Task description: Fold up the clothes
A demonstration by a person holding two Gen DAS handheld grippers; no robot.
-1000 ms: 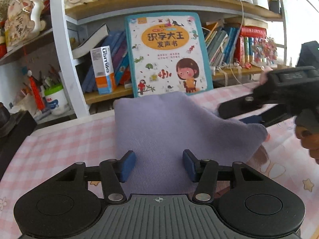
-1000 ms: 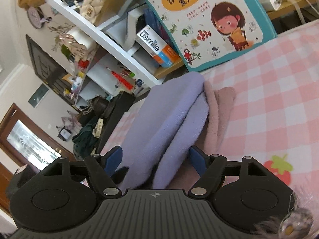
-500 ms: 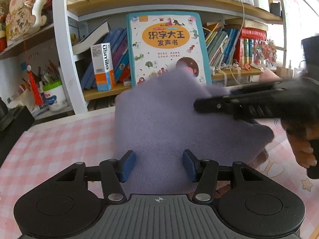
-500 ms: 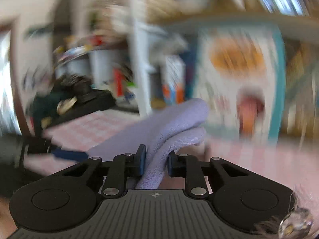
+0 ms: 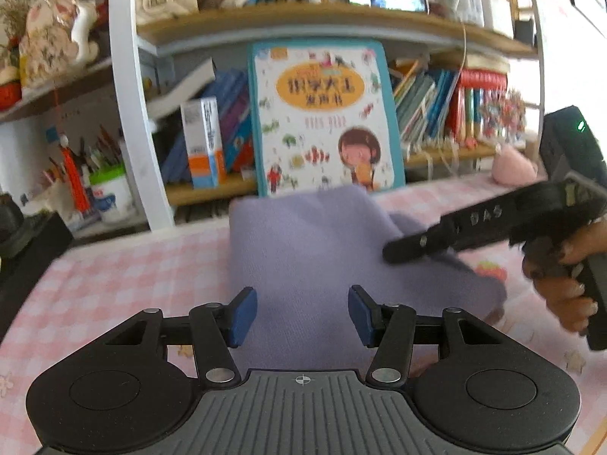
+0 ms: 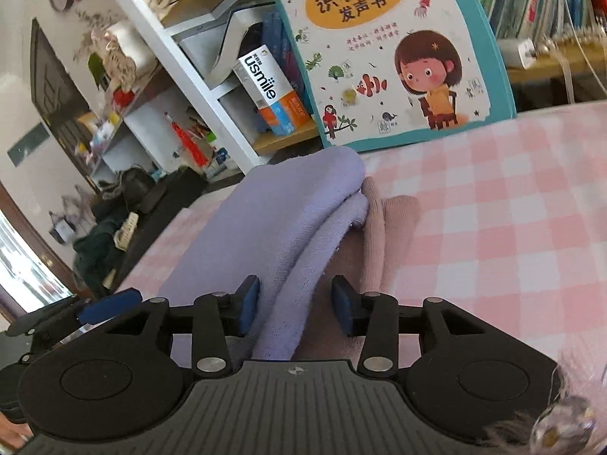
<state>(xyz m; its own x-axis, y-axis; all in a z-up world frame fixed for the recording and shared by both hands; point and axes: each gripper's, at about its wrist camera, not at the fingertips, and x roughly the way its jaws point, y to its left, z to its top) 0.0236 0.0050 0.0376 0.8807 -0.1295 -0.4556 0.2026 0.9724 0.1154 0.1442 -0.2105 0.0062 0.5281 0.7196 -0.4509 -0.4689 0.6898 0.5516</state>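
Two garments are stacked on the pink checked tablecloth [image 6: 512, 227]: a folded lilac garment [image 5: 322, 250] on top and a dusty-pink garment [image 6: 390, 223] beneath it, its edge showing only at the right side of the pile. The stack lies near the far edge of the table, just in front of a children's picture book [image 5: 322, 121] propped against the bookshelf [image 5: 303, 26].

The left gripper [image 5: 302, 313] is held over the near edge of the lilac fold with its blue pads well apart; nothing is pinched between them, though it cannot be told whether the pads rest on the cloth. The right gripper [image 6: 296, 305] is set at the right side of the pile, where the doubled lilac edge passes between its pads. Its jaws are opening, and a gap is seen between the right pad and the cloth, so the edge is judged to be let go rather than clamped. The person's right hand [image 5: 561, 265] is seen on its handle at the far right of the left-wrist view.

A fold of the lilac garment is judged to be just laid down. Next, the right gripper would need to be drawn clear without dragging the layers, after which the fold could be pressed flat or another edge taken for a further fold.
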